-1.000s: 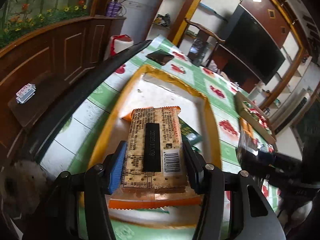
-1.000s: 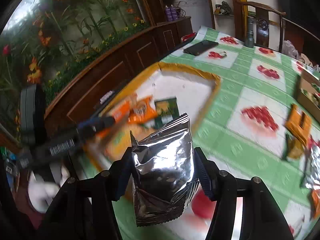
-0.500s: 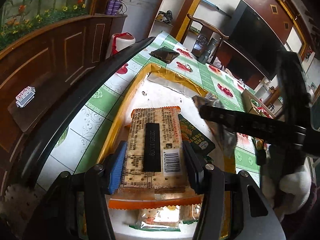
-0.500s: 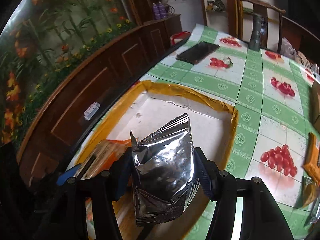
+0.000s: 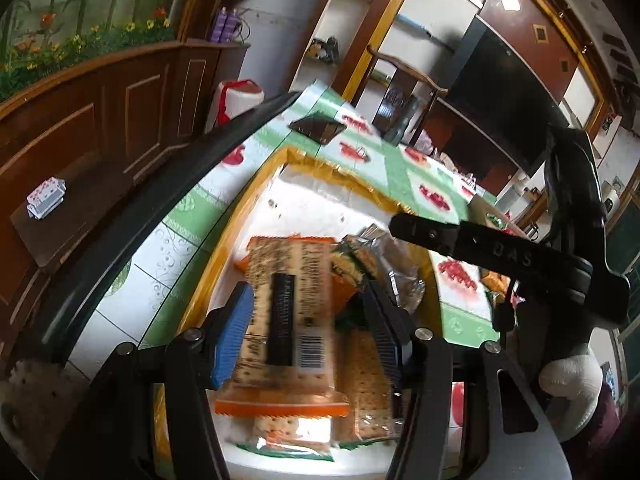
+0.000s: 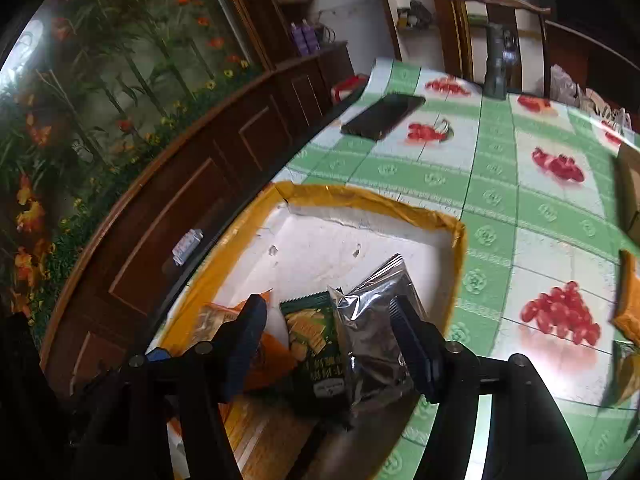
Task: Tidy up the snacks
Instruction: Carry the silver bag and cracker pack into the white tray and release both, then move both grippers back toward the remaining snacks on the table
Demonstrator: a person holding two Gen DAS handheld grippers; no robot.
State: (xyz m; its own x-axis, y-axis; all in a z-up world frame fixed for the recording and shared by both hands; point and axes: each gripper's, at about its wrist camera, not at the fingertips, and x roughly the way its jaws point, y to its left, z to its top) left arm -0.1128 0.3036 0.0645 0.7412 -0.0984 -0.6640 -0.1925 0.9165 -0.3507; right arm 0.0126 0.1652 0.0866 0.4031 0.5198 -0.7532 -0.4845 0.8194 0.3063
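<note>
**Ana:** Snacks are going into the shallow white tray with the yellow taped rim (image 6: 384, 200), which sits on the green-and-white checked tabletop (image 6: 496, 184). This looks like the release step for both hands at once.

**Ben:** Where does each packet sit?

**Ana:** The left tool (image 5: 310, 330) has the clear cracker packet with orange crimped ends (image 5: 288, 304) between its jaws, low over the tray and above other cracker packets. The jaws are opening; the right pad already stands clear of the packet, and the left blue pad is at its edge (too blurred to say whether it touches).

**Ben:** And the other side?

**Ana:** The right tool (image 6: 332, 344) is opening too. The crinkled silver foil pouch (image 6: 374, 320) lies in the tray's near right corner against the right finger, beside a dark green snack packet (image 6: 316, 344); the left finger is well off it.

**Ben:** So what does the next move call for?

**Ana:** I'd judge both tools should widen fully, then lift up and back without dragging a wrapper along. More packets, an orange one (image 6: 630, 300) among them, wait on the tabletop to the right, so the right tool likely goes there. The black phone (image 6: 382, 116) beyond the tray is not in the way.
</note>
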